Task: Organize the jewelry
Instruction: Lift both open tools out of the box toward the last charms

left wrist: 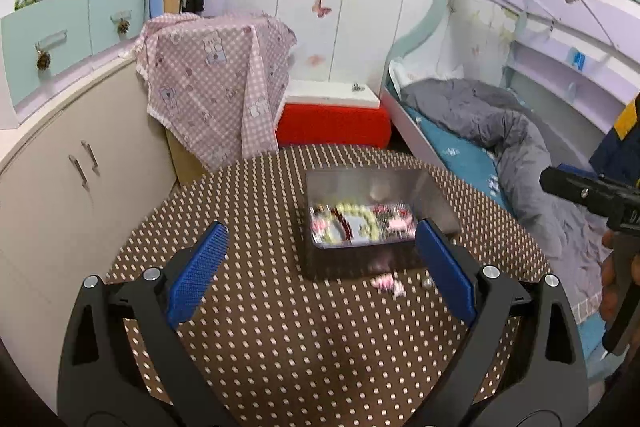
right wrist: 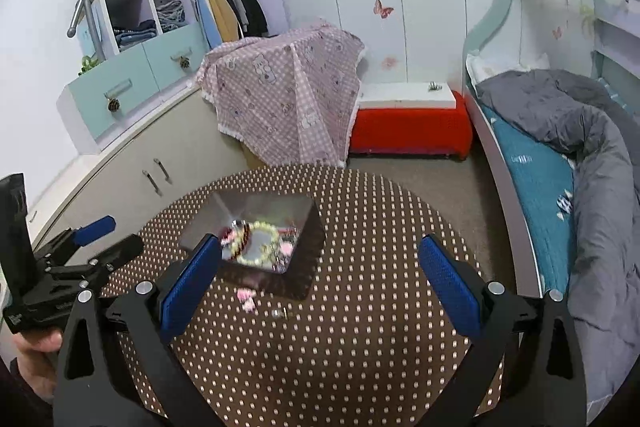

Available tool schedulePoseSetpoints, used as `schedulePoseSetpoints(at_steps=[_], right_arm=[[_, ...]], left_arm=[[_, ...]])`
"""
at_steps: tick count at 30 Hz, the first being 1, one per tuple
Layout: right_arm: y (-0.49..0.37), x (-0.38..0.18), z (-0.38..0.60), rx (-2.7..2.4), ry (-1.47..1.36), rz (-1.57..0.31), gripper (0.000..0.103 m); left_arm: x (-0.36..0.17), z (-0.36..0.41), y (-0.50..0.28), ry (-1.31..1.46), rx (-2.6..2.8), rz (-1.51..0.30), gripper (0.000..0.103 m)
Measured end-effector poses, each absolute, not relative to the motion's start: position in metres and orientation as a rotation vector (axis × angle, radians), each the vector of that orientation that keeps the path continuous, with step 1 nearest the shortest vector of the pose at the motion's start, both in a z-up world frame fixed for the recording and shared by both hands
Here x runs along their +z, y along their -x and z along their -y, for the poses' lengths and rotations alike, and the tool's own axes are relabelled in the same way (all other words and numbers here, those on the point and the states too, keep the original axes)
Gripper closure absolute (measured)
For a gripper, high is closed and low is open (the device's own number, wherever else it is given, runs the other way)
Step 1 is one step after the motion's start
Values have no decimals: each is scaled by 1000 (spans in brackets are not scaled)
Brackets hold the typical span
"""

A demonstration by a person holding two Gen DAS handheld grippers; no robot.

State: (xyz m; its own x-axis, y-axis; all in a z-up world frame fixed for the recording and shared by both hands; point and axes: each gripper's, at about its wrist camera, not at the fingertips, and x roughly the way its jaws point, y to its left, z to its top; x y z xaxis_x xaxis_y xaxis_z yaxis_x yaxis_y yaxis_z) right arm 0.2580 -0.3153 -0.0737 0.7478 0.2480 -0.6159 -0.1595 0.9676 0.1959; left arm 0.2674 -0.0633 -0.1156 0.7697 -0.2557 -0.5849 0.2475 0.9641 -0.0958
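An open metal tin sits on a round table with a brown dotted cloth. It holds a pale bead bracelet and pink pieces. A small pink piece and a small silver piece lie on the cloth in front of the tin. My left gripper is open and empty, just short of the tin. My right gripper is open and empty, to the tin's right. The left gripper also shows in the right wrist view.
A cabinet stands left of the table. A pink checked cloth covers a box behind it, beside a red stool. A bed with a grey duvet runs along the right.
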Motion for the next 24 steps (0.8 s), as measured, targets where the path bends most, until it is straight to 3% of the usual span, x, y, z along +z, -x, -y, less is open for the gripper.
schedulePoseSetpoints(at_steps=[24], right_arm=[[-248, -150, 327, 214, -140, -895, 8]], left_arm=[[-197, 125, -291, -64, -300, -861, 10]])
